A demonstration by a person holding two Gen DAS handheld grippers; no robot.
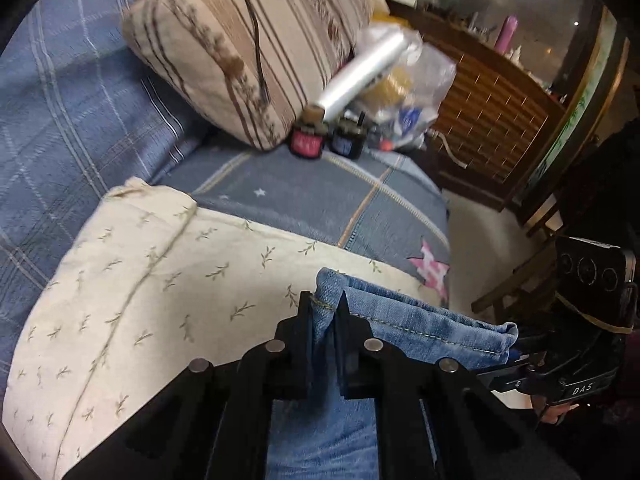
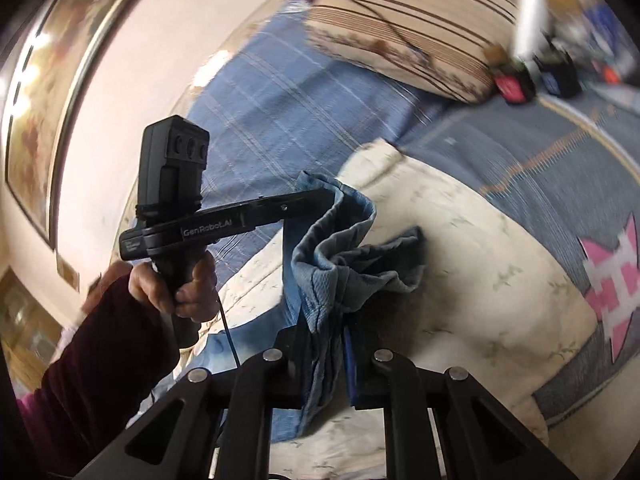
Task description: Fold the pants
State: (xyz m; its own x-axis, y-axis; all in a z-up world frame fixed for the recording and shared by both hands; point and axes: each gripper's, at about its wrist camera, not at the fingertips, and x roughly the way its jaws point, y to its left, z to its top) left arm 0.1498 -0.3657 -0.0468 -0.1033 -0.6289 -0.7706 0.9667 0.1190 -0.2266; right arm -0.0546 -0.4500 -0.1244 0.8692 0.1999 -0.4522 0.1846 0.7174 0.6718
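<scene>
The blue denim pants (image 1: 404, 320) hang between my two grippers above a cream floral sheet (image 1: 140, 288) on the bed. My left gripper (image 1: 325, 304) is shut on a stitched hem edge of the pants. My right gripper (image 2: 326, 320) is shut on another bunched part of the pants (image 2: 340, 252). In the right wrist view the left gripper (image 2: 328, 196) shows at upper left, held by a hand, pinching the cloth. In the left wrist view the right gripper's body (image 1: 580, 320) shows at far right; its fingertips are hidden by denim.
A striped pillow (image 1: 248, 48) lies at the head of the bed on a blue plaid cover (image 1: 72, 112). Small red and blue jars (image 1: 306, 142) and a plastic bag (image 1: 400, 88) sit beyond. A wooden cabinet (image 1: 492, 120) stands right. A framed picture (image 2: 48, 92) hangs on the wall.
</scene>
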